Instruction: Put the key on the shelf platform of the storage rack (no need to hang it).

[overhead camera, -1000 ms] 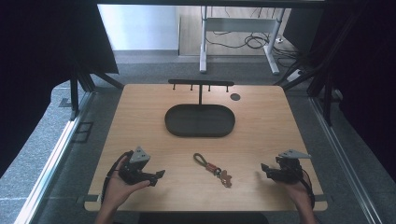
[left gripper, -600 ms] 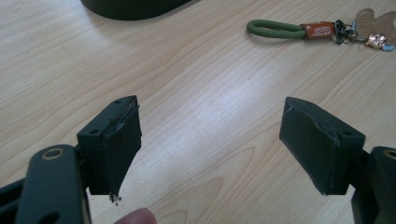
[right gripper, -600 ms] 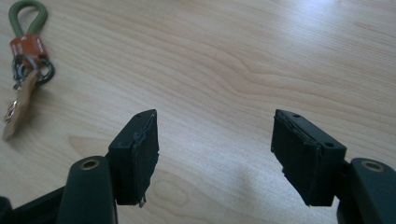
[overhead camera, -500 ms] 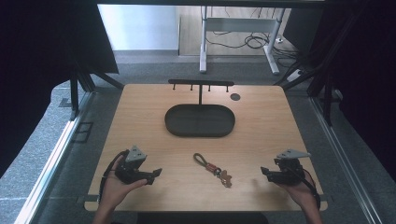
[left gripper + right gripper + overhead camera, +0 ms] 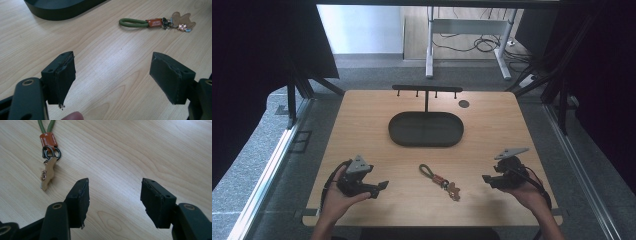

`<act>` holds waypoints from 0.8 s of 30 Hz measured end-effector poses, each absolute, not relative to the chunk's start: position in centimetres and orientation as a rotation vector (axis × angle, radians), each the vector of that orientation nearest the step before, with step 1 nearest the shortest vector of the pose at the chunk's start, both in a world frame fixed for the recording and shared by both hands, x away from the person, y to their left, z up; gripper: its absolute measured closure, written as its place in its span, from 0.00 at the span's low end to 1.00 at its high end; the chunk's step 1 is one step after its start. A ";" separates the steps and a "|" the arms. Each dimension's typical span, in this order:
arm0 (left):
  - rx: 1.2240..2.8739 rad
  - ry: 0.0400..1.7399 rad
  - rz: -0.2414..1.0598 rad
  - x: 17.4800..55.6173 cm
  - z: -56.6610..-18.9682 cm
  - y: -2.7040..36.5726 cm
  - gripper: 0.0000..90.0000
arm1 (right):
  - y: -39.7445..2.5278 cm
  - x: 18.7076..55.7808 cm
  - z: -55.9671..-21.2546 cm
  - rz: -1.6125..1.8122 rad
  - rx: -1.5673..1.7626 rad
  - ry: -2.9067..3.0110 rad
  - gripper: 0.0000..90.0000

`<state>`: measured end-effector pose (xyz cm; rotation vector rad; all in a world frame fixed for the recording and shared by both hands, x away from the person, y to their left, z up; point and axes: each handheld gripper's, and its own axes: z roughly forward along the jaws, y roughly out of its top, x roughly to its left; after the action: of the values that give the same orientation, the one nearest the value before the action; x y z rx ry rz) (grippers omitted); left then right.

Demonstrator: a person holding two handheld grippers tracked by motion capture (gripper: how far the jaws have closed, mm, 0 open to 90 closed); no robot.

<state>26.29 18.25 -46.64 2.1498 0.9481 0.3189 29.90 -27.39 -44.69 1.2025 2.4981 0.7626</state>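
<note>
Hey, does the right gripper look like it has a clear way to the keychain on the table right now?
Probably yes. The right gripper is open and holds nothing, and the keychain lies flat on bare table between the two grippers, with nothing standing between it and those jaws.

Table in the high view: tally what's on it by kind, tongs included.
Keychain: 1
Oval black tray: 1
Black hook rack: 1
Small dark disc: 1
Tongs: 2, left tongs and right tongs, both open and empty
Total: 6
</note>
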 end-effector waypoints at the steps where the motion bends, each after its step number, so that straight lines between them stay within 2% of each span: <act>1: 2.148 0.952 0.320 26.3 -46.6 18.2 0.23 | -27.2 30.1 -44.5 0.753 1.195 2.510 0.47; 14: 2.156 0.951 0.327 26.2 -46.6 18.1 0.23 | -23.6 31.7 -42.4 0.701 1.074 2.612 0.50; 24: 2.163 0.950 0.339 26.1 -46.5 17.8 0.23 | -21.4 33.3 -42.4 0.694 1.030 2.666 0.50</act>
<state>26.10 17.84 -46.52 2.1629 0.9504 0.3386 33.27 -21.45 -42.40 1.0302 2.6658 0.6936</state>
